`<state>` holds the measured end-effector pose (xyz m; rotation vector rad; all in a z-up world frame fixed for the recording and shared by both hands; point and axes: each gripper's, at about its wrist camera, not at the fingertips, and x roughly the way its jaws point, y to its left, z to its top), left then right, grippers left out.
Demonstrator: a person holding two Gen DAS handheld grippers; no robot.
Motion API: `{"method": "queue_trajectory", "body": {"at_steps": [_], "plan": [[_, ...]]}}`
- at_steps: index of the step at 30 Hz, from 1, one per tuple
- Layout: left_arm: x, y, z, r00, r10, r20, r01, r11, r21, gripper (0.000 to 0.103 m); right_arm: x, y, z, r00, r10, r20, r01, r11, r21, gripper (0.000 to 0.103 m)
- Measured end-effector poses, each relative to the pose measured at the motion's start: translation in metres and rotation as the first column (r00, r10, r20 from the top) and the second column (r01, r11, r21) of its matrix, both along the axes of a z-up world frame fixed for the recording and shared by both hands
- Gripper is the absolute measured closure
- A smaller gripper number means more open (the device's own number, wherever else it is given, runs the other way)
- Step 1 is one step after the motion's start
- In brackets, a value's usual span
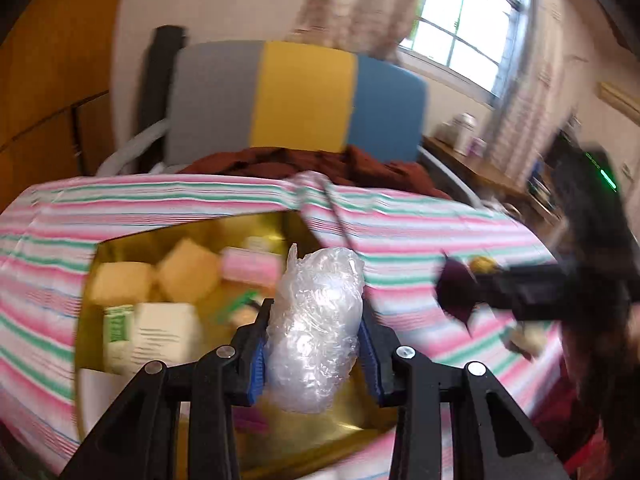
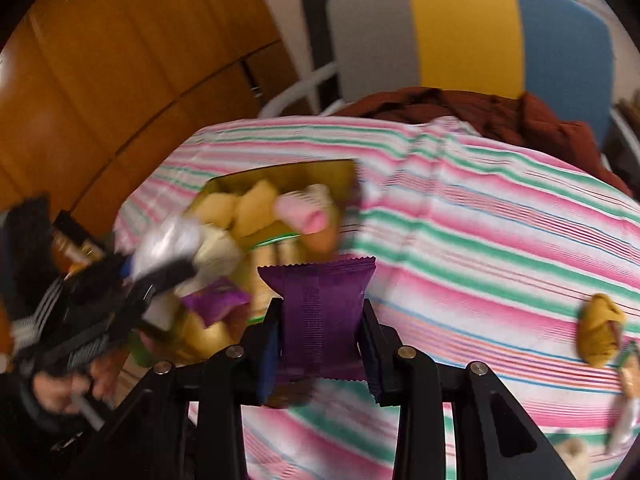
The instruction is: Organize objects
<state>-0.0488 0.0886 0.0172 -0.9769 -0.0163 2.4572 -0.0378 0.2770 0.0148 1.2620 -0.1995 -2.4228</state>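
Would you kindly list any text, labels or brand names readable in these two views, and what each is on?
No text can be read.
White carton in the gold box: green label and print lines, blurred.
Purple packet in the right gripper: no print visible.

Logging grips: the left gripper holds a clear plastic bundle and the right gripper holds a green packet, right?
Not quite. The right gripper holds a purple packet, as the right wrist view shows. The left gripper does hold the clear plastic bundle.
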Motion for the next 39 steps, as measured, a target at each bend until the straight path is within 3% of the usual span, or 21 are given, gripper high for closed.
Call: {"method": "queue_trajectory", "body": {"at_steps": [5,7,8,10,12,15,19,23,25,39], "plan": [[-0.034,-0.021,-0.006,0.996,0.047,0.073,-0.051,0.998,0.043,0.064,0.006,-0.039,-0.010,0.998,0.062,0.019,-0.062,0.998,-0.033,0.067],[-0.044,-0.024,-0.006,0.995,0.069,0.072,-0.072,0.996,0.045,0.056,0.006,-0.049,-0.014,0.997,0.073,0.031,-0.072,0.996,-0.044,0.064],[-0.049,-0.024,-0.007,0.994,0.083,0.072,-0.085,0.996,0.036,0.053,0.006,-0.054,-0.017,0.996,0.076,0.038,-0.074,0.996,-0.044,0.061],[-0.055,-0.028,-0.007,0.990,0.107,0.089,-0.110,0.993,0.038,0.044,0.005,-0.058,-0.022,0.996,0.071,0.050,-0.069,0.997,-0.042,0.044],[-0.055,-0.034,-0.006,0.987,0.128,0.095,-0.133,0.990,0.048,0.036,0.006,-0.063,-0.026,0.996,0.069,0.059,-0.066,0.997,-0.042,0.042],[-0.046,-0.039,-0.002,0.988,0.138,0.062,-0.141,0.989,0.039,0.035,0.010,-0.067,-0.027,0.996,0.066,0.062,-0.064,0.998,-0.027,0.040],[-0.034,-0.042,-0.001,0.978,0.205,0.031,-0.205,0.979,-0.006,0.035,0.019,-0.072,-0.025,0.999,0.014,0.031,-0.015,1.000,0.027,0.025],[-0.016,-0.045,-0.002,0.970,0.242,0.008,-0.242,0.970,-0.037,0.035,0.029,-0.076,-0.020,0.999,-0.049,-0.016,0.050,0.995,0.085,0.021],[-0.008,-0.045,-0.002,0.968,0.251,-0.004,-0.251,0.967,-0.049,0.035,0.028,-0.078,-0.018,0.997,-0.067,-0.038,0.071,0.991,0.112,0.014],[0.023,-0.045,-0.014,0.967,0.254,0.015,-0.251,0.964,-0.089,0.035,0.041,-0.067,-0.008,0.967,-0.211,-0.144,0.234,0.957,0.174,0.001]]}}
